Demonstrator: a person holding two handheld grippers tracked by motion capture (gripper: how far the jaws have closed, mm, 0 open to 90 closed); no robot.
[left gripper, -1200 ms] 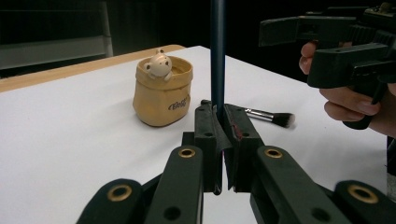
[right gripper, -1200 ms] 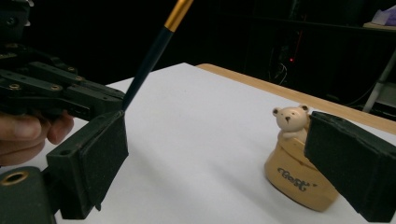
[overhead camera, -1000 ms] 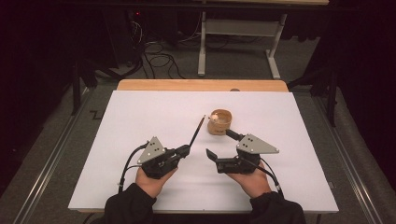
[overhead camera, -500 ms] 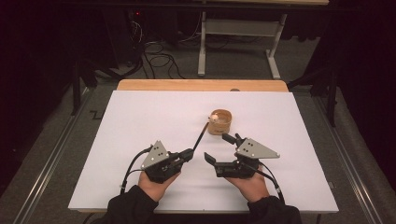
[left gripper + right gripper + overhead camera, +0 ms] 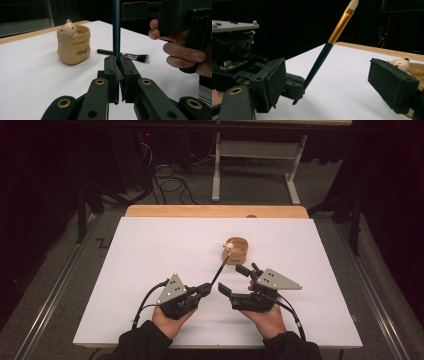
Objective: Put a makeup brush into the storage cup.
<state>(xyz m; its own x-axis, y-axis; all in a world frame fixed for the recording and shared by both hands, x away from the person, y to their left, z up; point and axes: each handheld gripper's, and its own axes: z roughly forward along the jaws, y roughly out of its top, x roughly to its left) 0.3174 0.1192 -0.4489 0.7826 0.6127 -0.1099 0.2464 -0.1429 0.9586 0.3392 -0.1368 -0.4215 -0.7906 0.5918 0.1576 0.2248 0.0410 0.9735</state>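
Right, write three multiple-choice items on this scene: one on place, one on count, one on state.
1. Where does the black brush with dark bristles lie?
A. Inside the pot
B. On the white table beside the pot
C. On the floor

2. How many makeup brushes can be seen?
A. Two
B. One
C. Four

3. How is the left gripper?
A. Open and empty
B. Shut on the pot
C. Shut on the gold-banded brush

Answers: 1 B, the left gripper view shows it flat on the white table near the tan bear pot. 2 A, one lies flat, and the gold-banded brush is held. 3 C, the jaws clamp its dark handle, while the right gripper stands open.
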